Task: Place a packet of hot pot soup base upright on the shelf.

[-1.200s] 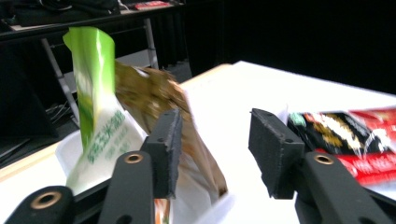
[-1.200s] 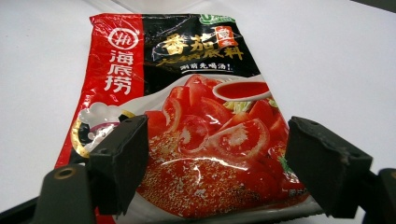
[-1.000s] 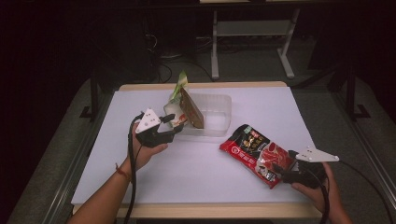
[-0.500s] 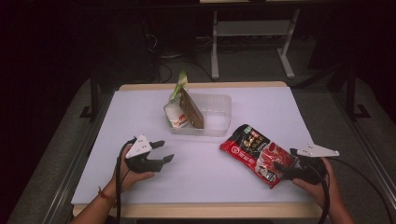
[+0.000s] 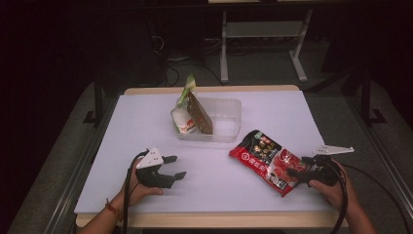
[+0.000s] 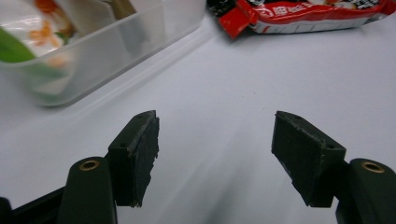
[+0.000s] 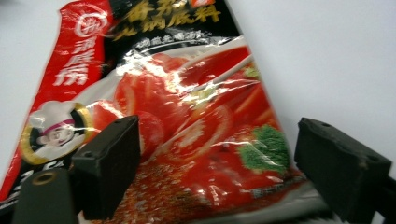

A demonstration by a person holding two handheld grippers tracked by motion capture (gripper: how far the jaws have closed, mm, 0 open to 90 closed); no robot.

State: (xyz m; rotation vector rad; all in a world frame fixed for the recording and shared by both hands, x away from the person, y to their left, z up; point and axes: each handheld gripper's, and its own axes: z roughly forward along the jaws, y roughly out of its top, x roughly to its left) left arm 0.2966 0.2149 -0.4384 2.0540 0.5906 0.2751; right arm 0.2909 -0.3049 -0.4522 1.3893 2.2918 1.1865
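Note:
A red hot-pot soup-base packet (image 5: 265, 161) lies flat on the white table (image 5: 146, 117), right of centre. My right gripper (image 5: 294, 178) is at its near end. In the right gripper view the jaws (image 7: 217, 163) have just been opening and stand apart over the packet (image 7: 187, 107), with the pads off it. My left gripper (image 5: 179, 166) rests low at the near left. Its jaws (image 6: 215, 154) have also just been opening, with only bare table between them. A clear plastic container (image 5: 229, 117) holds a green-white packet (image 5: 184, 119) and a brown packet (image 5: 200, 114) leaning together.
In the left gripper view the container (image 6: 116, 42) is ahead to the left and the red packet (image 6: 299, 14) lies farther off. Bare tabletop lies between the two grippers. Dark floor, cables and a white metal frame (image 5: 263, 29) lie beyond the table's far edge.
My left gripper has drawn back from the container to the near left and dropped lower, jaws wider and holding nothing. The right gripper shifted slightly at the red packet's end.

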